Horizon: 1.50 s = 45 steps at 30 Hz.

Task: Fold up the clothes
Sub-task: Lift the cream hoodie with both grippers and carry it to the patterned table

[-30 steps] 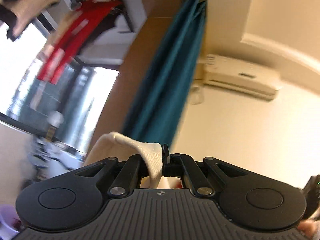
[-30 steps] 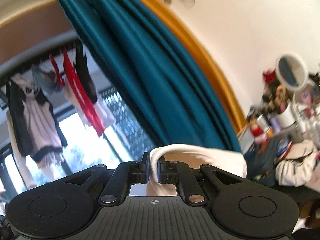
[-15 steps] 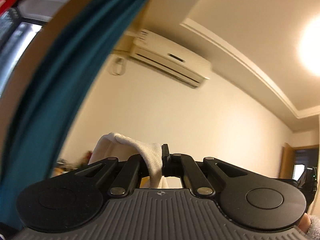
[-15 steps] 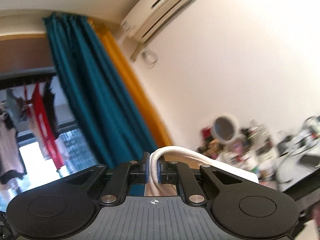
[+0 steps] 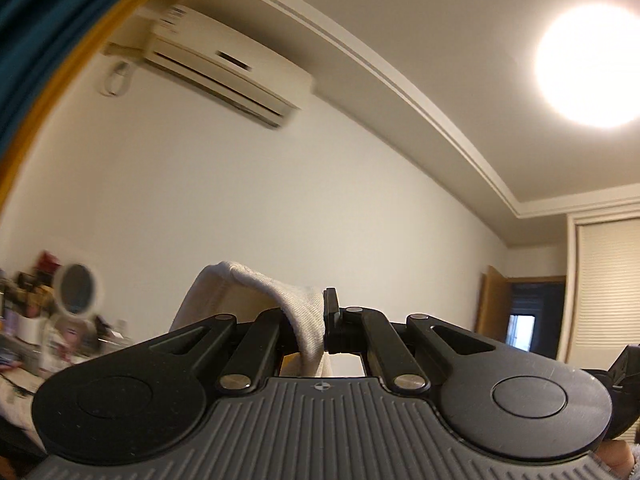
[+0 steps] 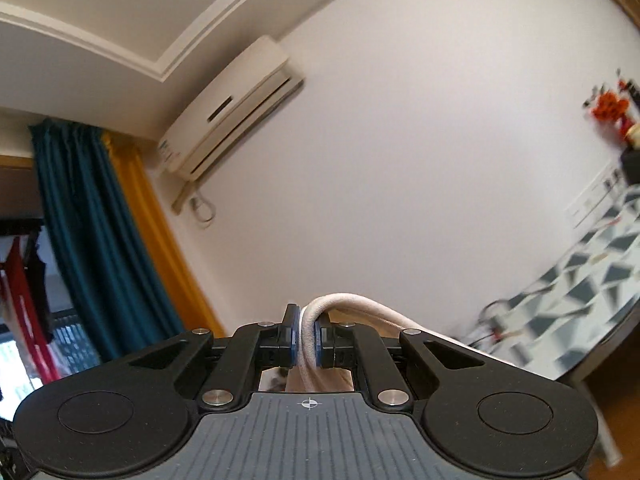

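Note:
A cream-white garment (image 5: 280, 296) is pinched in my left gripper (image 5: 320, 320), which is shut on a fold of its edge; the cloth drapes to the left over the left finger and hangs down out of sight. My right gripper (image 6: 307, 336) is shut on a thick rolled hem of the same cream garment (image 6: 360, 308), which trails off to the right. Both grippers are held high and tilted up toward the wall and ceiling. The rest of the garment is hidden below the grippers.
An air conditioner (image 5: 216, 68) (image 6: 228, 112) hangs on the white wall. Teal and yellow curtains (image 6: 100, 240) stand left. A cluttered desk with a round mirror (image 5: 76, 292) lies low left. A patterned bed cover (image 6: 592, 276) lies right. A ceiling lamp (image 5: 588, 64) glows; a doorway (image 5: 520, 320) stands right.
Both grippers have swung up and to the right with the garment in them: the window and hanging clothes left the view, and the wall, air conditioner and ceiling came in.

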Motion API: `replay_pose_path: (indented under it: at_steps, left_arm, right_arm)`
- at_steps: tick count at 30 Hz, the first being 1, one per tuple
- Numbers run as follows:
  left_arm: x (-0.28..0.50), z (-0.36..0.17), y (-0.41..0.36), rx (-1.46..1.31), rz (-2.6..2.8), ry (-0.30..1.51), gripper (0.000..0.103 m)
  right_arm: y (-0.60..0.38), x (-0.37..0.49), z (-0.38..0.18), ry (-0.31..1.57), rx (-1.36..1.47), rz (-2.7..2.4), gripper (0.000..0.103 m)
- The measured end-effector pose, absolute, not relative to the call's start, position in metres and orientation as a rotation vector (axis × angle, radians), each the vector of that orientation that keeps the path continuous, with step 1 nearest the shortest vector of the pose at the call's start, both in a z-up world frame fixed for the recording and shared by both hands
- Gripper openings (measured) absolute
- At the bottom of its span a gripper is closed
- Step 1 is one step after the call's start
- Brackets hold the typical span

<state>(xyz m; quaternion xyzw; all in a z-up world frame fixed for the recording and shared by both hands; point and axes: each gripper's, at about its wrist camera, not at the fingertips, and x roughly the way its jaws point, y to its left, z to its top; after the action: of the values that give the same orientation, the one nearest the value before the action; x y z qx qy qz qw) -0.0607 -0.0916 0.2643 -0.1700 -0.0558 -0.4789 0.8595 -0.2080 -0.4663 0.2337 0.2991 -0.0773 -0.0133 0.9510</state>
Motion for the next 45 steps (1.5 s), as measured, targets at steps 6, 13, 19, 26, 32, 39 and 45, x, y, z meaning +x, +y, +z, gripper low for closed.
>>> replay_pose_path:
  at_steps: [6,13,19,26,32,39,45]
  left_arm:
    - [-0.088,0.259,-0.176,-0.387,-1.038,-0.068,0.002]
    - [-0.109,0.237,-0.254,-0.368,-1.114,-0.015,0.002]
    - [-0.104,0.204,-0.317,-0.332,-1.263,0.150,0.002]
    - [-0.050,0.179,-0.394,-0.338,-1.354,0.247,0.002]
    - [0.025,0.193,-0.445,-0.396,-1.392,0.180,0.002]
    - [0.127,0.248,-0.498,-0.432,-1.351,0.005,0.002]
    - [0.179,0.302,-0.518,-0.461,-1.136,-0.239,0.002]
  right_arm:
    - [-0.559,-0.297,0.232,-0.197,0.577,-0.119,0.007]
    - [-0.629,-0.371,0.223,-0.228,0.540,-0.239,0.007]
    - [-0.679,-0.397,0.200,-0.214,0.568,-0.370,0.007]
    - [-0.745,-0.386,0.188,-0.206,0.572,-0.524,0.006]
    - [-0.807,-0.318,0.207,-0.238,0.523,-0.589,0.005]
    - [-0.881,-0.182,0.282,-0.267,0.427,-0.532,0.005]
    - [-0.938,-0.070,0.386,-0.306,0.329,-0.462,0.005]
